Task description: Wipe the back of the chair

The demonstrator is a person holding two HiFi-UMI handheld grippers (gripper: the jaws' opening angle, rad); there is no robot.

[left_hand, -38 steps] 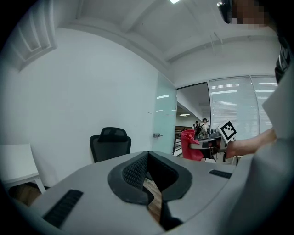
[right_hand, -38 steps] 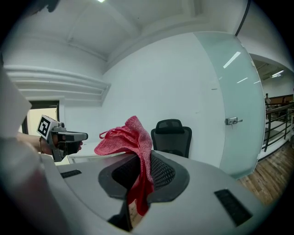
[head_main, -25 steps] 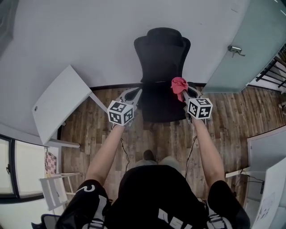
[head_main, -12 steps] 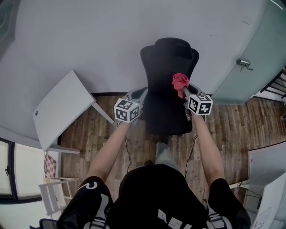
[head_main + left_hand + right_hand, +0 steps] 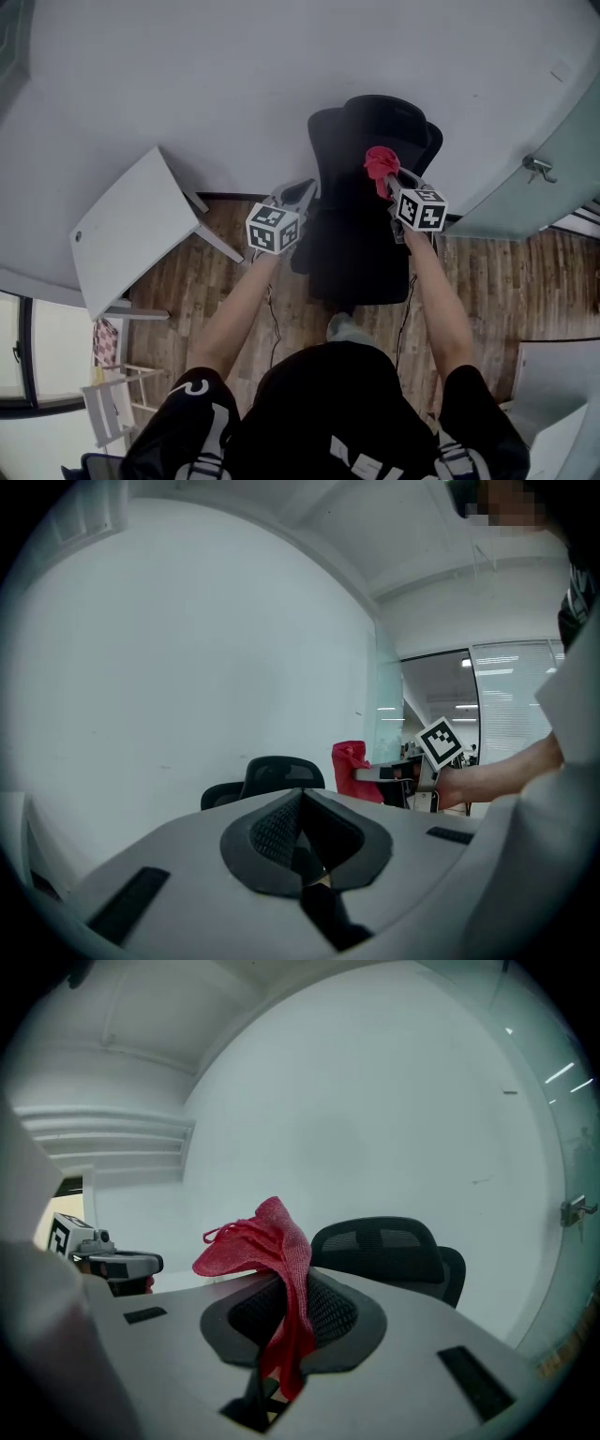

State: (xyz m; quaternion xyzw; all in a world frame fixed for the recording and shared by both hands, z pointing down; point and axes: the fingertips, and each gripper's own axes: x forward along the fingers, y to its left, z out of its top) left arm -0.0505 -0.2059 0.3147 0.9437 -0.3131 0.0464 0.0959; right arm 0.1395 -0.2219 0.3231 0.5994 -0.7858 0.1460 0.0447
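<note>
One black chair, wood floor

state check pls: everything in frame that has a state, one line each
left tool: jaws shut, nothing between them
right tool: jaws shut on the red cloth
red cloth: bunched, pinched at its lower end, the rest flopping over the tool's tip
chair: upright, seat unoccupied, back facing the wall; the cloth looks short of touching it
</note>
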